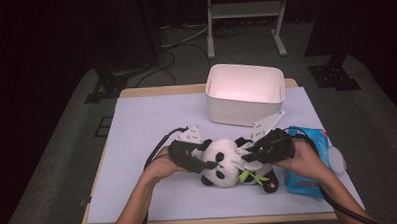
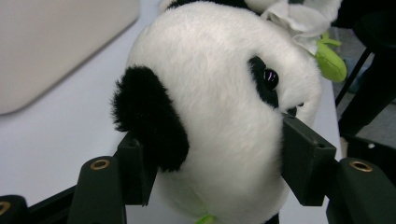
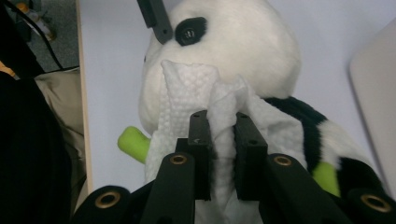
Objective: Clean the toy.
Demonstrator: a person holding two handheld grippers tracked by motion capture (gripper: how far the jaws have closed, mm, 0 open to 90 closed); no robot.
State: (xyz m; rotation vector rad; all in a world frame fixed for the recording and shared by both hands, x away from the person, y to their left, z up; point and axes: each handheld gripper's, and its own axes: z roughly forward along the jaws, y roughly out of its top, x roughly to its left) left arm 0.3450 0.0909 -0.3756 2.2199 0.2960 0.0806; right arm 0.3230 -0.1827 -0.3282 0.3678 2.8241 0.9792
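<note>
A black-and-white plush panda (image 1: 222, 161) lies on the pale table near the front edge. My left gripper (image 1: 207, 164) comes in from the left, and its two pads press on either side of the panda's head (image 2: 219, 84). From the right, my right gripper (image 1: 249, 155) is shut on a crumpled white wipe (image 3: 187, 88), which rests against the panda's face (image 3: 243, 42). The left gripper (image 2: 219, 163) grips just below the ear and beside the eye. The right gripper (image 3: 223, 149) pinches the wipe's bunched middle. A green plush bamboo sprig (image 1: 250, 176) sticks out under the panda.
A white open bin (image 1: 246, 93) stands at the back of the table, behind the panda. A blue pack of wipes (image 1: 308, 164) lies to the right, under my right forearm. The lilac table cover (image 1: 137, 134) spreads to the left. Stands and cables sit on the floor beyond.
</note>
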